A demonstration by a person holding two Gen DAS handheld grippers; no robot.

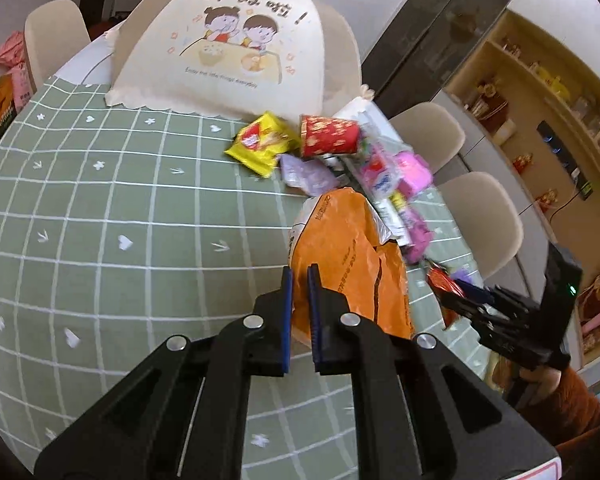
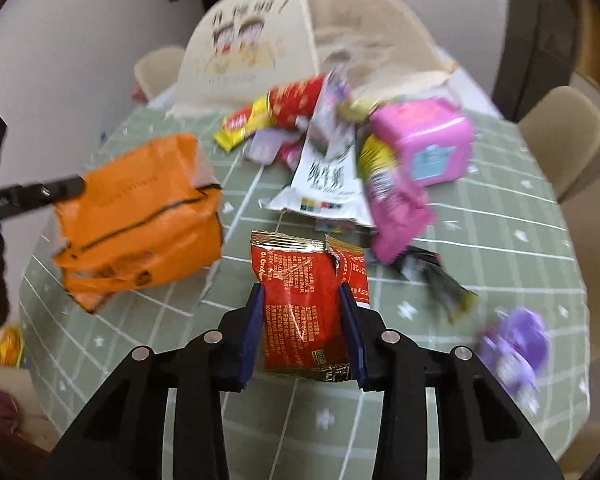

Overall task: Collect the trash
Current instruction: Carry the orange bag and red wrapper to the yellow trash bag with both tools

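Observation:
My left gripper (image 1: 300, 274) is shut on the edge of an orange plastic bag (image 1: 352, 264) and holds it just above the green checked tablecloth; the bag also shows at the left of the right wrist view (image 2: 140, 224). My right gripper (image 2: 302, 292) is shut on a red snack wrapper (image 2: 304, 300), held off the table; the wrapper and that gripper show at the right of the left wrist view (image 1: 444, 282). A pile of trash lies behind: a yellow packet (image 1: 260, 144), a red cup (image 1: 328, 134), a pink pack (image 2: 424, 140), a white pouch (image 2: 324, 176).
A cream mesh food cover (image 1: 228, 48) stands at the table's far side. A purple wrapper (image 2: 516, 344) and a dark wrapper (image 2: 436, 272) lie at the right. Beige chairs (image 1: 480, 216) ring the table. Shelves (image 1: 540, 92) stand at the right. Boxes (image 1: 0, 108) sit at the far left.

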